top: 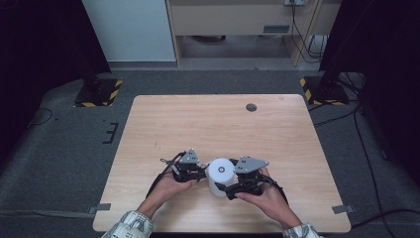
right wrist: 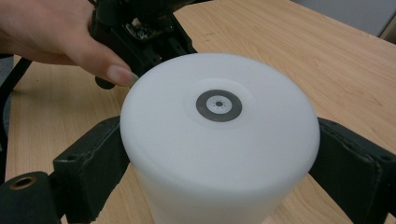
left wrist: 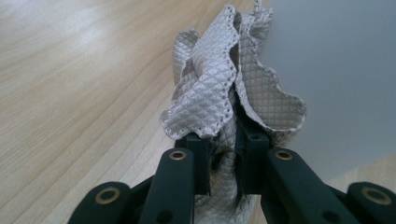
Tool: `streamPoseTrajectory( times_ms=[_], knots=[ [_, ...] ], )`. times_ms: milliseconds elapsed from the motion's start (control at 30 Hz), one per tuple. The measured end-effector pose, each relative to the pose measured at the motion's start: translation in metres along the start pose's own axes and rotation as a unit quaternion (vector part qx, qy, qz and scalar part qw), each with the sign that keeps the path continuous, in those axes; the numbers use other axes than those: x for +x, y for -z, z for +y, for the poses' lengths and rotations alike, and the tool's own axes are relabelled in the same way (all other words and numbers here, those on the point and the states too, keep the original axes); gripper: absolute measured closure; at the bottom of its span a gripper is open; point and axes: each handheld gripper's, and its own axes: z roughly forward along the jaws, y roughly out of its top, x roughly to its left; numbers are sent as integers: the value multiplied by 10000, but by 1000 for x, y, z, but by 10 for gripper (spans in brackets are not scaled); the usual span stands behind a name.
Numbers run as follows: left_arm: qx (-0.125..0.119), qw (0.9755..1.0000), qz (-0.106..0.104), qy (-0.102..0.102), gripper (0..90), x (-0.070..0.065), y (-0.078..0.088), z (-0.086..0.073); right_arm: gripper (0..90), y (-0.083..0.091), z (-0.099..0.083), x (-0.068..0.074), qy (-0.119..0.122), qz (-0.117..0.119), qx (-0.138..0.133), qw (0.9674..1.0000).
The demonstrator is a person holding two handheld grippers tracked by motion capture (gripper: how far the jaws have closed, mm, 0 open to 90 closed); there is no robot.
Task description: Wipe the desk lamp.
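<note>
Nearest you, your right tongs are clamped on the white cylinder, one black jaw pressed to each side of its wall just below the flat top with the small grey disc. The cylinder stands upright on the bench, close to your edge of it. Just beside the cylinder on its left, your left tongs are pinched together on a bunched grey quilted cloth, whose folds rise past the jaw tips and lie against the cylinder's side.

Watch the grip on that smooth wall: the jaws hold it high up, so if you tilt your wrist or squeeze unevenly, the cylinder could probably twist or slide out and tip onto the bench. Pushing the cloth hard from the left would add to that, shoving the cylinder sideways against your right tongs. The cloth is held by a small fold, so a firm rub may pull it free. Beyond the cylinder the bench is bare wood.
</note>
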Motion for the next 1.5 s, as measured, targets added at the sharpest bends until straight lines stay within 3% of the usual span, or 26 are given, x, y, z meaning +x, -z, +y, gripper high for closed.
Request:
streamPoseTrajectory(
  times_ms=[100,233,467,667,767,867,1033,1233,1500],
  knots=[
    [-404,9991,-84,98,778,-1,11,9,94,0,0,1,21,-14,-5,10000],
    [-481,9988,-93,44,778,-1,15,13,94,0,0,1,46,-13,-2,10000],
    [107,9999,22,-92,779,1,-4,3,94,0,0,1,46,-8,-1,10000],
    [360,9991,87,-195,778,1,-10,-2,94,-1,0,1,56,6,-18,10000],
    [227,9996,67,-172,778,1,-7,1,94,-1,0,0,46,6,-23,10000],
    [-188,9998,-4,-98,778,1,4,8,94,-1,0,1,60,-8,-14,10000],
    [-675,9976,-113,-128,778,0,17,18,94,-1,0,0,23,1,-17,10000],
    [-653,9976,-140,-161,778,1,17,20,93,-1,0,0,39,-22,1,10000],
    [-582,9981,93,-167,778,-4,23,17,92,-3,0,-1,24,-126,-19,9999]
  ],
)
